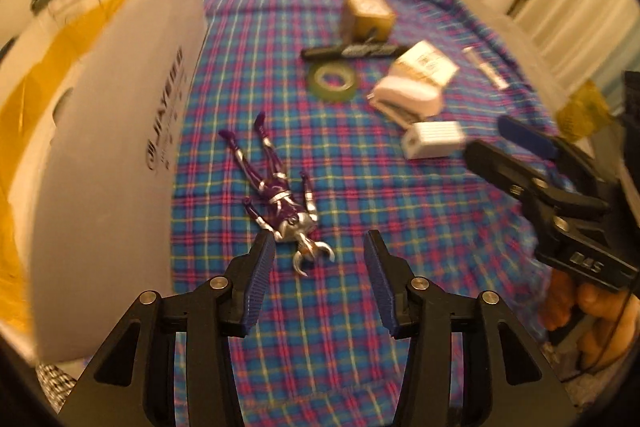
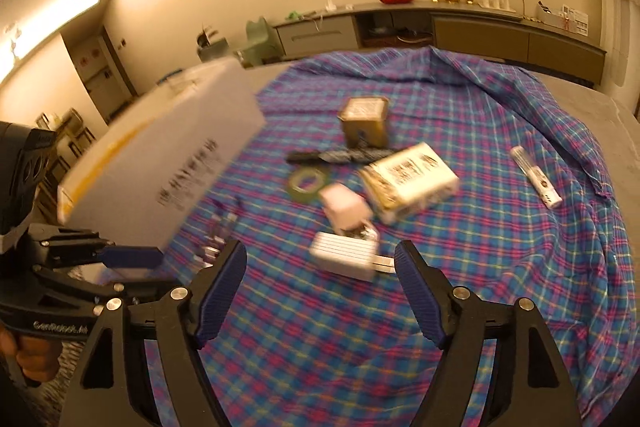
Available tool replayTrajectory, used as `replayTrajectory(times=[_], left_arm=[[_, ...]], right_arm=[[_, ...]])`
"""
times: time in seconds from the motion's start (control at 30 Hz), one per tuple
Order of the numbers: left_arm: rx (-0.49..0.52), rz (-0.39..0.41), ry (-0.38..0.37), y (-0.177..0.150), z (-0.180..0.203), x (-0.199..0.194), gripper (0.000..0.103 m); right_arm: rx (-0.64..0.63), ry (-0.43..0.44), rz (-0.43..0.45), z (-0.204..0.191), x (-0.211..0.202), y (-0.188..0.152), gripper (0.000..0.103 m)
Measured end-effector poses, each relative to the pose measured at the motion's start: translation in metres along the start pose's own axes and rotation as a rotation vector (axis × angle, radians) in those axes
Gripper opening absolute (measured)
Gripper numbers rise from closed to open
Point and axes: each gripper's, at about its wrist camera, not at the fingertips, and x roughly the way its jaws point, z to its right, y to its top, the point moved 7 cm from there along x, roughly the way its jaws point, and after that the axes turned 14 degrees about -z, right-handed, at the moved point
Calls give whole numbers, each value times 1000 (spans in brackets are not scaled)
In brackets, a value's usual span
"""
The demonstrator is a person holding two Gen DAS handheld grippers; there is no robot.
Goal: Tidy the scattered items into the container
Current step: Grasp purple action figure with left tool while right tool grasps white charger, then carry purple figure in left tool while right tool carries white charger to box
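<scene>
— Where was the white container (image 1: 120, 115) seen?
— It was set on the plaid-covered surface (image 1: 344, 183), left of the scattered items; its far side was cut off and its print blurred. A purple figure (image 1: 280, 195) was laid just beside it, the head between the spread pads of the left tool (image 1: 320, 283), untouched.
— And the right tool (image 2: 320, 291)?
— It was held wide open and empty, above a white adapter (image 2: 346, 255). The stapler (image 2: 346, 211) was smeared by motion.
</scene>
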Motion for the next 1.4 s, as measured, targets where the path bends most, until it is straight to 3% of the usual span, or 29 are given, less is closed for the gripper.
replayTrajectory(times=[0.13,0.37,0.4,0.5,0.6,0.93,1.4], left_arm=[[-56,-19,38,8,-11,23,50],[-43,68,101,25,-12,27,58],[-33,79,112,27,-11,28,58],[-12,115,108,28,-6,28,60],[45,144,92,27,-2,25,51],[82,156,25,19,12,15,48],[125,257,-4,4,32,-38,48]], right_arm=[[-83,-54,-50,11,22,2,79],[-253,-113,-107,6,58,12,79],[-260,-104,-120,5,61,12,77],[-251,-52,-124,2,60,9,40],[-196,11,-130,3,54,3,39],[-18,174,-86,-3,21,-12,39],[48,209,-42,-10,-9,-23,39]])
